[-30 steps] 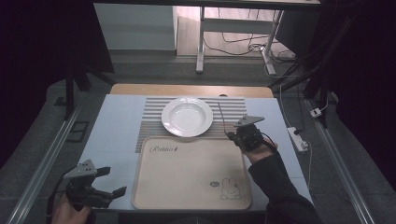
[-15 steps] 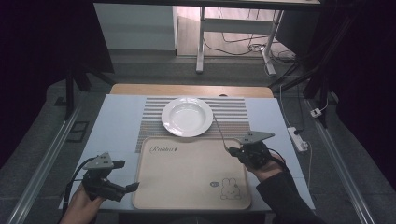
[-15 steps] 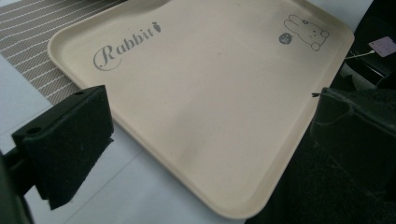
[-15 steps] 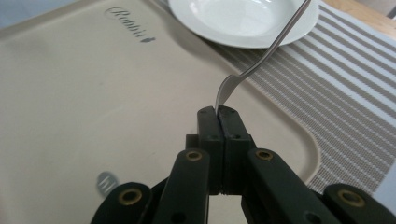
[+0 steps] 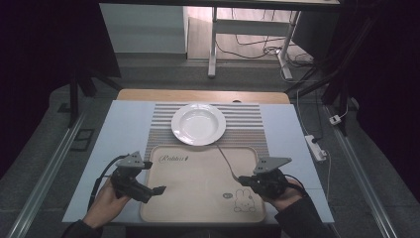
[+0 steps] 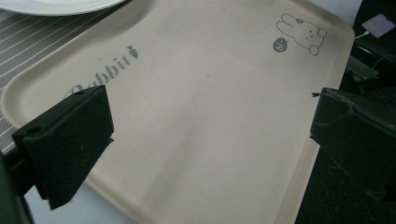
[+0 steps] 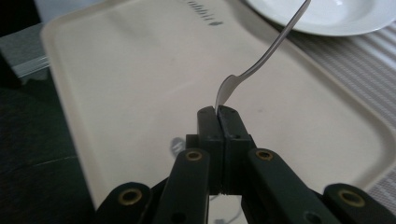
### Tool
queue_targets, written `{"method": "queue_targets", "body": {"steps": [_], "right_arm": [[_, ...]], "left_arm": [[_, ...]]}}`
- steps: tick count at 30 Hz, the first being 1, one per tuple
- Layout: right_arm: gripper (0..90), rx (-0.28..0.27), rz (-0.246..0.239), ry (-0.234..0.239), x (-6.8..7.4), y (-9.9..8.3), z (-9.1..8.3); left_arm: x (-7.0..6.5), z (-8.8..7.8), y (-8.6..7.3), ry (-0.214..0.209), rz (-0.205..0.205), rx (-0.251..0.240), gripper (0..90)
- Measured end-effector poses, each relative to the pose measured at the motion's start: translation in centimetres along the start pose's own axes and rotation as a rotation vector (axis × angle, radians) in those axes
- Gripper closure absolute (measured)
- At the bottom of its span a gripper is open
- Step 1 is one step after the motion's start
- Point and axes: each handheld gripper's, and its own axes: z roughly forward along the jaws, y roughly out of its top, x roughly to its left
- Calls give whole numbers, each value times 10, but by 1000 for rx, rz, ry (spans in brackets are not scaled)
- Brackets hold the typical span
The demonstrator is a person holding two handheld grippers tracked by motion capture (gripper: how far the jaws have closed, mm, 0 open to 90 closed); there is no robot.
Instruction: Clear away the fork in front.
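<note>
Now the right gripper (image 5: 246,179) has come back from beside the white plate (image 5: 198,123) to the near right part of the beige tray (image 5: 198,198), and its jaws are pinched fully together on the end of a thin metal utensil (image 5: 225,159), a spoon or fork. The long handle rises from the jaw tips and slants away up toward the plate's rim. Across from it the left gripper (image 5: 161,189) has swung in from the table's near corner to the tray's left edge, jaws spread wide with nothing between them and the tray's bare floor just ahead. My guess is the utensil is being carried off the plate to be laid on the tray directly under the right jaws. Tray and plate sit on a striped mat (image 5: 250,124) over a pale blue table (image 5: 124,134); beyond it are metal desk legs and loose cables on a dim floor.
</note>
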Motion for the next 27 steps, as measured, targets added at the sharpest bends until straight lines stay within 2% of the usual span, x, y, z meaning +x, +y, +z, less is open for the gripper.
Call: {"method": "queue_targets", "body": {"steps": [3,7,9,13,17,23,27], "right_arm": [[900,3,-10,24,5,-1,1],[900,5,-21,86,17,-1,3],[900,6,-27,98,19,-1,4],[900,16,-59,133,28,2,7],[900,22,-84,168,31,5,11],[900,30,-108,208,36,9,15],[900,34,-123,234,41,12,17]], "left_arm": [[-1,8,7,0,31,20,0],[-1,18,17,4,61,27,0],[0,22,23,-1,74,35,0],[3,33,34,-48,99,43,1],[4,45,45,-80,175,80,1],[4,63,61,-132,248,108,0],[1,74,67,-171,282,133,0]]}}
